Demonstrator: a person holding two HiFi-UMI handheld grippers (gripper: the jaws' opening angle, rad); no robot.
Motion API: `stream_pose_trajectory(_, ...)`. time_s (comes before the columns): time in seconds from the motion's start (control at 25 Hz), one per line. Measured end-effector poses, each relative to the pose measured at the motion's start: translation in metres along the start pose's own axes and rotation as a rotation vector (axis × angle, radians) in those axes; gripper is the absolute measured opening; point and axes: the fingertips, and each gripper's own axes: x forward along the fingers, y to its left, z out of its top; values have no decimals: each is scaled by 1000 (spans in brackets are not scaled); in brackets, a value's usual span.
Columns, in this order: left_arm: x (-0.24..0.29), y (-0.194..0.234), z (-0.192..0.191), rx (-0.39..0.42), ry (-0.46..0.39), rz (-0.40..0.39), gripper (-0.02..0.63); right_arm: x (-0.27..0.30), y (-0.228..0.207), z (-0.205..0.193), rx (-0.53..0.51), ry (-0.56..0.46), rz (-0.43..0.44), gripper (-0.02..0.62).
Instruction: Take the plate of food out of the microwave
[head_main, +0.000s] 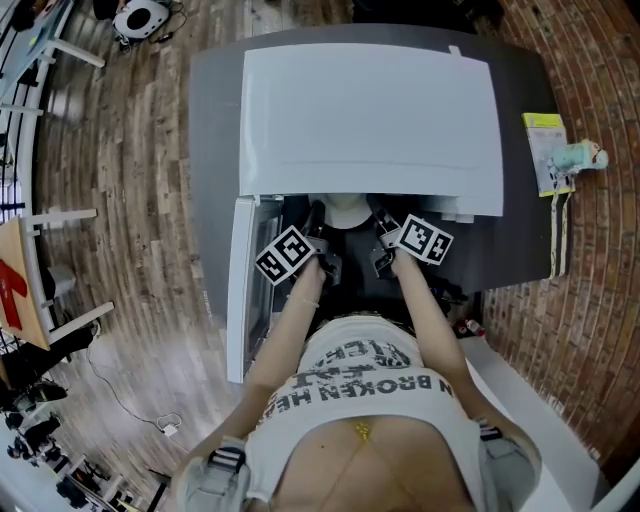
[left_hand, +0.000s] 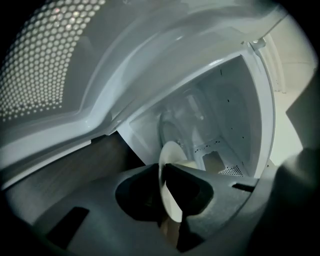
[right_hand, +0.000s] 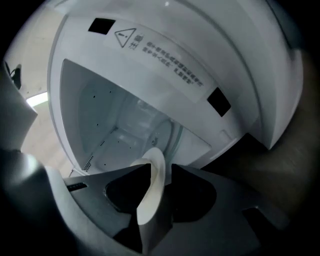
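Observation:
A white microwave stands on a grey table, its door swung open to the left. At its mouth a white plate sits between both grippers. In the left gripper view the plate shows edge-on, with a pale mound of food behind the rim. My left gripper is shut on that rim. In the right gripper view the plate's rim lies between the jaws of my right gripper. It rests against the left jaw, with a gap to the right jaw, so this gripper is open.
The microwave cavity and its glass turntable lie just beyond the plate. The door's perforated window hangs close on the left. A yellow packet and a small bottle sit at the table's right edge.

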Motion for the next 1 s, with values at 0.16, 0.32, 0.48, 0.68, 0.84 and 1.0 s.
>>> stream_pose_trajectory(0.16, -2, 1, -4, -13, 6, -5, 48, 4, 7, -2, 73, 40, 101, 124)
stream_pose_trajectory(0.32, -5, 3, -5, -9, 2, 1, 48, 7, 12, -3, 205, 34, 197, 123)
stream_pose_trajectory(0.48, -6, 3, -8, -25, 3, 1, 48, 6, 8, -2, 238, 10, 211, 110)
stream_pose_trajectory(0.68, -9, 4, -9, -33, 3, -3, 48, 7, 5, -3, 267, 13, 216, 86)
stream_pose_trajectory(0.84, -11, 5, -11, -25, 8, -12, 48, 8, 0, -6, 267, 27, 204, 47)
stream_pose_trajectory(1.0, -14, 4, -13, -15, 6, -28, 48, 4, 2, -8, 225, 42, 193, 29)
